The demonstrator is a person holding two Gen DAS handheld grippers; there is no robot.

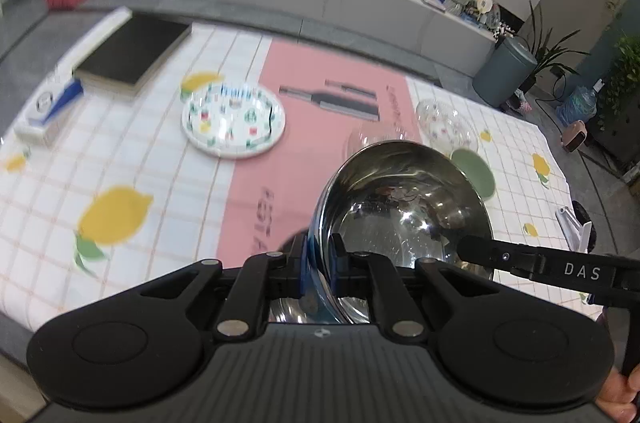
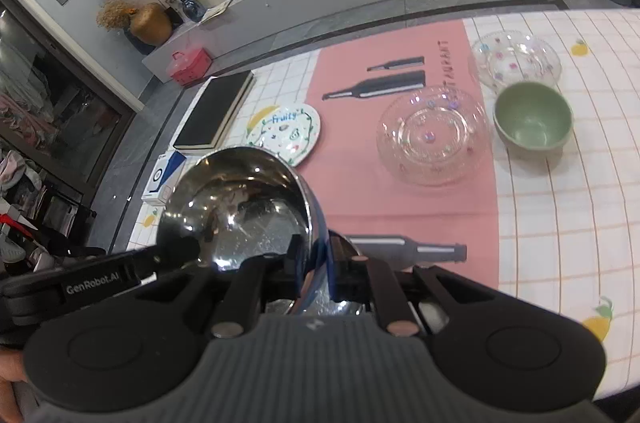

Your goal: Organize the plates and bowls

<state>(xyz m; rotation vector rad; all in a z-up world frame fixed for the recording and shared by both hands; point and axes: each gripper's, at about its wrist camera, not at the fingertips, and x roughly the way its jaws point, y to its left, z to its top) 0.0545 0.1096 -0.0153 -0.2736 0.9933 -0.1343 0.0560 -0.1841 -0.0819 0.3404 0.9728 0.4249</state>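
I am clamping my left hand-held gripper [image 1: 320,263] tight on one edge of the steel bowl [image 1: 404,207], and my right hand-held gripper [image 2: 316,263] is pinching the opposite edge, holding it tilted above the desk [image 2: 560,207]. Beyond it are lying a fruit-print plate [image 2: 286,135], two clear glass bowls [image 2: 432,135] and a green bowl [image 2: 534,119].

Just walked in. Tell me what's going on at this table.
A person is holding one steel bowl with two handheld grippers. The left gripper and the right gripper each pinch its rim on opposite sides, and the bowl is tilted above the table. Still on the tablecloth are a fruit-print plate, two clear glass dishes and a green bowl.
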